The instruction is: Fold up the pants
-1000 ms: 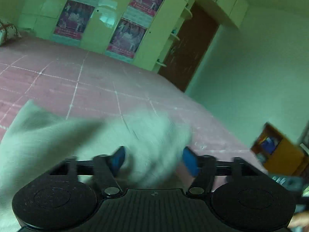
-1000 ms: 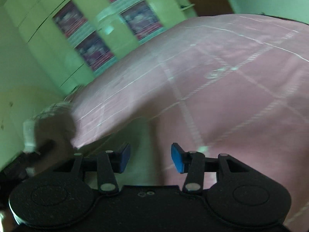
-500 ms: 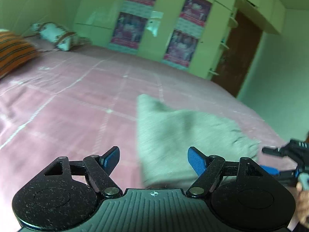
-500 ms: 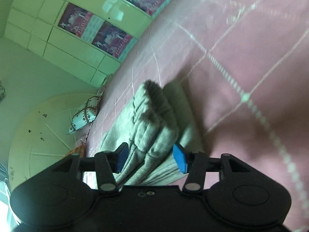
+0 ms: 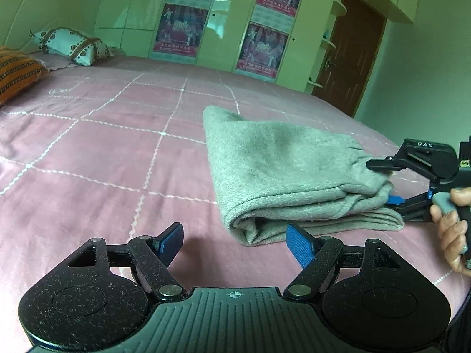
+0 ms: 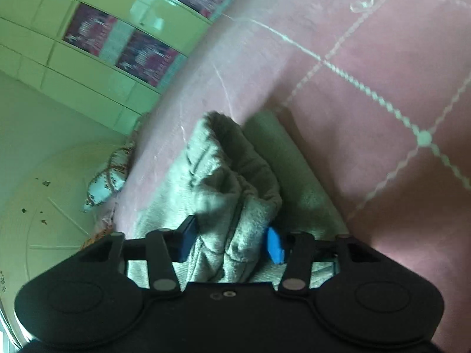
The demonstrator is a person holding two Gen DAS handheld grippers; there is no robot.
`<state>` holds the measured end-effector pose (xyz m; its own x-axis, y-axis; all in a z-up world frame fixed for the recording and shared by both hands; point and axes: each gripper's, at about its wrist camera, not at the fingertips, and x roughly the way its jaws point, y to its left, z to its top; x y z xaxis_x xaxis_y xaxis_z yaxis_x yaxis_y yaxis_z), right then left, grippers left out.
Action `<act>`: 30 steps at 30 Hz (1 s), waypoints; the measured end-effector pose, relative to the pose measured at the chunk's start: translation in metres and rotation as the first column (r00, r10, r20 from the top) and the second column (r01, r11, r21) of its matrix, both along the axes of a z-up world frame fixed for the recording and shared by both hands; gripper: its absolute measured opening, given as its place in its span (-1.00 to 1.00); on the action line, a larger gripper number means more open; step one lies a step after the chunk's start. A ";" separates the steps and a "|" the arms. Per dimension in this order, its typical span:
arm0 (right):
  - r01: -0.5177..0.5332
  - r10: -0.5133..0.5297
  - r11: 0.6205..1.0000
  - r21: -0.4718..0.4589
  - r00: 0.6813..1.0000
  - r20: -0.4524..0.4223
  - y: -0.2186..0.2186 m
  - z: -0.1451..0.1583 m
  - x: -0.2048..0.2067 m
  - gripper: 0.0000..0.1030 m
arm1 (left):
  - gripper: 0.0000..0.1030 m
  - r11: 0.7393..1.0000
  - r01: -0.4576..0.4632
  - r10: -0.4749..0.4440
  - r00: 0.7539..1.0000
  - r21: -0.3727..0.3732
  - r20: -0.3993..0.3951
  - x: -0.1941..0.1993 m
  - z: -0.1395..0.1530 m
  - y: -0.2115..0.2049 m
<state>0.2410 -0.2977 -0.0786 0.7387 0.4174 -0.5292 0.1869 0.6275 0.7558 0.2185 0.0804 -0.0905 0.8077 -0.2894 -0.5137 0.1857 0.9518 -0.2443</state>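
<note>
Left gripper [image 5: 234,242] hangs with jaws apart and nothing between them, just short of the near folded corner of the pants [image 5: 282,170]. Right gripper [image 6: 231,242] has its blue pads on either side of a bunched end of the grey cloth at the bundle's right end (contact looks firm, though a true clamp cannot be confirmed). Pants lie on the pink bed [image 5: 103,153], right of centre, already doubled into a compact stack of several layers with the fold edge nearest the left gripper. Judged progress: the main folds appear complete; what seems left is releasing the right end and squaring the uneven layers.
</note>
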 end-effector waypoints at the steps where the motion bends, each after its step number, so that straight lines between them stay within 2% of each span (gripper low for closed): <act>1: 0.003 -0.003 1.000 -0.026 1.000 -0.011 0.003 0.004 0.001 -0.01 | 0.49 1.000 -0.001 0.001 1.000 -0.002 -0.003 0.001 -0.001 0.000; 5: 0.066 -0.066 0.998 0.017 0.998 -0.019 0.003 0.008 -0.016 0.04 | 0.49 0.999 -0.038 0.038 0.999 -0.029 -0.004 0.002 -0.006 0.006; 9: 0.060 -0.060 0.998 0.027 0.998 -0.001 0.003 0.001 -0.031 0.00 | 0.49 0.997 -0.057 0.057 0.998 -0.041 -0.007 0.005 -0.010 0.011; 12: 0.068 -0.068 0.997 0.024 0.998 -0.002 0.003 0.000 -0.023 -0.05 | 0.49 0.997 -0.061 0.060 0.998 -0.039 -0.011 0.007 -0.012 0.010; 16: 0.064 -0.064 0.997 -0.049 0.998 0.007 0.010 0.004 -0.006 0.00 | 0.49 0.998 -0.063 0.062 0.998 -0.033 -0.014 0.007 -0.011 0.007; 18: 0.031 -0.034 0.993 -0.112 0.999 -0.024 0.020 0.006 0.002 -0.13 | 0.49 0.998 -0.063 0.063 0.998 -0.029 -0.014 0.006 -0.010 0.006; 19: 0.016 -0.019 0.991 -0.132 0.999 -0.027 0.022 0.010 0.004 -0.32 | 0.49 0.998 -0.063 0.063 0.998 -0.029 -0.013 0.006 -0.010 0.006; 21: 0.006 -0.002 0.989 -0.146 1.000 0.030 0.027 0.027 -0.002 -0.40 | 0.49 0.998 -0.062 0.062 0.998 -0.031 -0.012 0.006 -0.009 0.005; 25: -0.032 0.056 0.985 -0.170 0.988 0.141 0.048 0.064 -0.016 -0.42 | 0.49 0.999 -0.046 0.046 0.999 -0.012 -0.009 0.011 -0.009 -0.007; 28: -0.082 0.127 0.976 -0.199 0.967 0.223 0.074 0.097 -0.023 -0.43 | 0.50 0.999 -0.053 0.053 0.999 -0.001 -0.011 0.020 -0.007 -0.018; 30: -0.133 0.189 0.969 -0.210 0.944 0.269 0.092 0.120 -0.025 -0.47 | 0.51 0.995 -0.103 0.103 0.995 0.006 -0.011 0.028 -0.004 -0.020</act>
